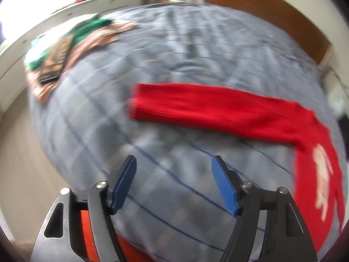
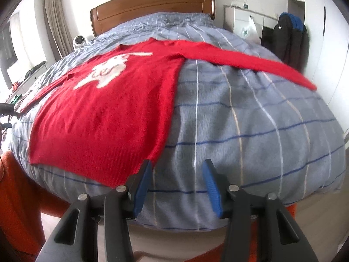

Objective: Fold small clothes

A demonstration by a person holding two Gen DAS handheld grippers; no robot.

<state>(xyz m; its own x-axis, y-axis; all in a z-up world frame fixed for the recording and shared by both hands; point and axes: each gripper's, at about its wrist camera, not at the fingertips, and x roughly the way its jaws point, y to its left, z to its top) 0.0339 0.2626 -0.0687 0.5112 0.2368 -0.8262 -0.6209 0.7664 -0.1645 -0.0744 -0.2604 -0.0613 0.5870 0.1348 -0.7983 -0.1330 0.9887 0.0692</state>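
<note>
A red knit sweater (image 2: 104,109) with a white figure on its chest lies flat on the blue-grey checked bedcover (image 2: 250,120), both sleeves spread out. In the left wrist view one red sleeve (image 1: 207,104) stretches across the bed, its cuff toward the left, and the sweater body (image 1: 320,179) lies at the right. My left gripper (image 1: 173,163) is open and empty, above the cover just short of the sleeve. My right gripper (image 2: 176,170) is open and empty at the bed's near edge, its left finger next to the sweater's hem corner.
A pile of green and pink clothes (image 1: 65,45) with a dark book lies at the far left of the bed. A wooden headboard (image 2: 152,4) stands at the back. A white camera (image 2: 79,40) sits beside it. Orange upholstery (image 2: 15,196) is at the bed's near side.
</note>
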